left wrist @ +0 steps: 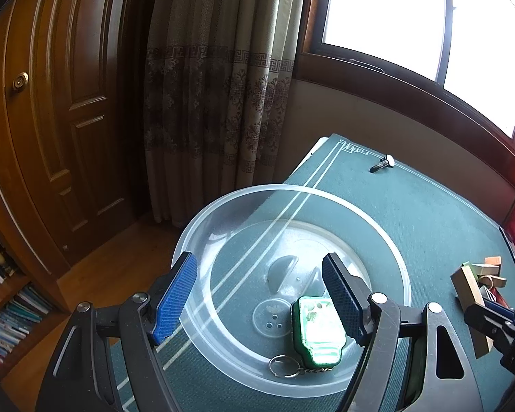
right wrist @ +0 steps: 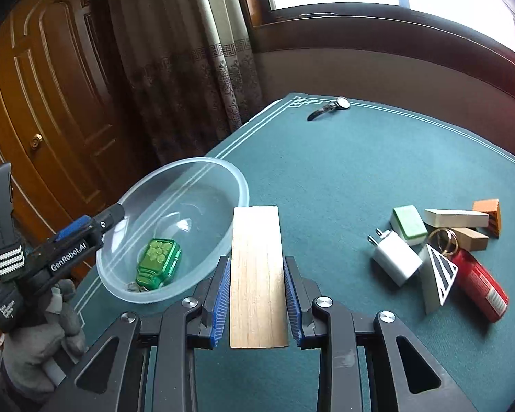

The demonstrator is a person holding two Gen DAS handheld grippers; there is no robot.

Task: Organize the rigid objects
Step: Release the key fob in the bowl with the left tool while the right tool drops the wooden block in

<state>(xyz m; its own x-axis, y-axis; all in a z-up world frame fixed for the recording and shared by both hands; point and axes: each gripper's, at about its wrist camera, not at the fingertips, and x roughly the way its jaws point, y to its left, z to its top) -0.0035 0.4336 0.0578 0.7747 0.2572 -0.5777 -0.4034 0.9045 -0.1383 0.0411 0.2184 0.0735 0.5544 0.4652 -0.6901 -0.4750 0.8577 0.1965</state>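
Observation:
A clear plastic bowl (left wrist: 292, 189) (right wrist: 175, 166) stands on the green table mat near its left edge. Inside it lies a green keychain tag (left wrist: 319, 333) (right wrist: 158, 261) with a metal ring. My left gripper (left wrist: 259, 267) hovers open over the bowl, nothing between its blue pads; a gloved hand (right wrist: 41, 336) holds it in the right wrist view. My right gripper (right wrist: 257, 264) is shut on a flat pale wooden block (right wrist: 255, 274) (left wrist: 472, 305), held above the mat just right of the bowl.
A pile sits at the right: white charger plug (right wrist: 396, 257), green-and-white tile (right wrist: 408, 225), triangular block (right wrist: 436, 274), red object (right wrist: 480, 288), wood blocks (right wrist: 456, 218), orange block (right wrist: 489, 213). A wristwatch (right wrist: 329, 106) lies at the far corner. The table edge runs left of the bowl.

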